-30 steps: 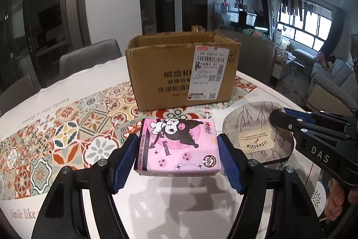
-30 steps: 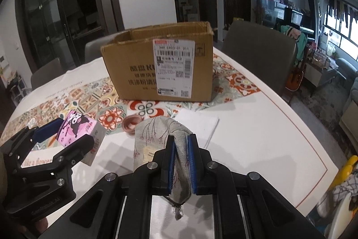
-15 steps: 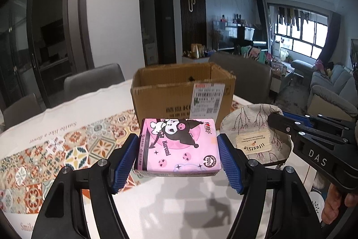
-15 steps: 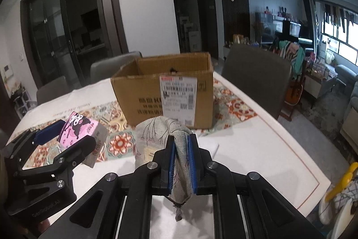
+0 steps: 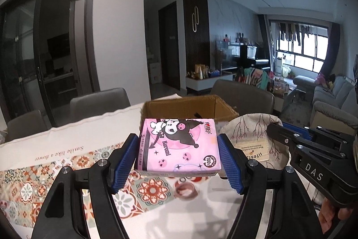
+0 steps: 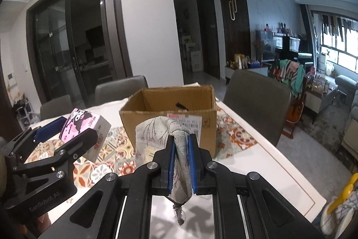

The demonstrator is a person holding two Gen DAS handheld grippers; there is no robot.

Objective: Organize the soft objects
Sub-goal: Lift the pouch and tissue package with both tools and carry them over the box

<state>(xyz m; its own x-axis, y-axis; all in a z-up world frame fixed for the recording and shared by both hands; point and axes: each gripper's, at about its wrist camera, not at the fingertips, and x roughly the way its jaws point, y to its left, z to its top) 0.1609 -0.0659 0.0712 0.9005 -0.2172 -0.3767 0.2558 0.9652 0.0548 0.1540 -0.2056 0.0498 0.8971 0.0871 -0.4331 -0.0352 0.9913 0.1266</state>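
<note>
My left gripper (image 5: 177, 150) is shut on a pink Kuromi tissue pack (image 5: 177, 145) and holds it in the air in front of the open cardboard box (image 5: 190, 108). My right gripper (image 6: 181, 149) is shut on a beige fabric pouch (image 6: 156, 133) printed with branches, also lifted, just before the box (image 6: 170, 109). In the right wrist view the tissue pack (image 6: 84, 124) and left gripper (image 6: 64, 138) are at the left. In the left wrist view the pouch (image 5: 252, 138) and right gripper (image 5: 288, 138) are at the right. The box interior looks empty.
The box stands on a white table (image 6: 257, 169) with a patterned tile runner (image 5: 33, 185). A small pink tape roll (image 5: 185, 189) lies on the table below the tissue pack. Grey chairs (image 6: 257, 102) stand around the table's far side.
Both grippers have risen with their objects and moved toward the box. The box's open top and inside now show, where before only its front face did.
</note>
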